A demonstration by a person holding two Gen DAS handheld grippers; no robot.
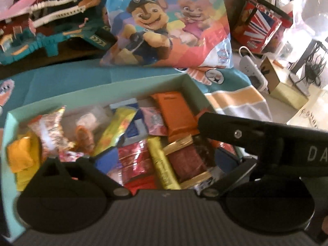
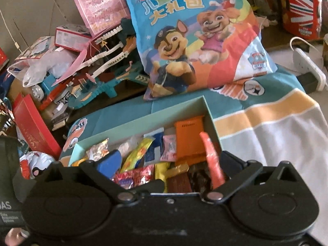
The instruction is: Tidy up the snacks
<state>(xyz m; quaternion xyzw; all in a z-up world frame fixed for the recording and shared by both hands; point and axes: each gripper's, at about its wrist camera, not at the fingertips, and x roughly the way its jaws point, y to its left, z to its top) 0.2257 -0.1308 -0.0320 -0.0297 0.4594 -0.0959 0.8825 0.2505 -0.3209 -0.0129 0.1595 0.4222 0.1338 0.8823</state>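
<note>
A shallow mint-green box (image 1: 114, 91) (image 2: 211, 112) lies on a teal cloth and holds several wrapped snacks. Among them are an orange packet (image 1: 177, 110) (image 2: 189, 141), a yellow stick (image 1: 162, 164), a dark red bar (image 1: 187, 162) and a yellow-green pouch (image 1: 116, 129) (image 2: 137, 153). My left gripper (image 1: 162, 160) hovers open over the box's near end, blue finger pad (image 1: 107, 157) at left. The right gripper's body crosses the left wrist view. My right gripper (image 2: 162, 160) is open above the box, blue pad (image 2: 109, 162) left, red pad (image 2: 212, 160) right. Both are empty.
A big blue cartoon-dog snack bag (image 1: 170, 24) (image 2: 196, 39) leans behind the box. A toy track set (image 1: 51, 24) (image 2: 102, 65) and pink gift bag (image 2: 100, 6) sit at left, a red flag box (image 1: 260, 24) and power strip (image 2: 309, 67) at right. A striped cloth (image 2: 276, 127) covers the right side.
</note>
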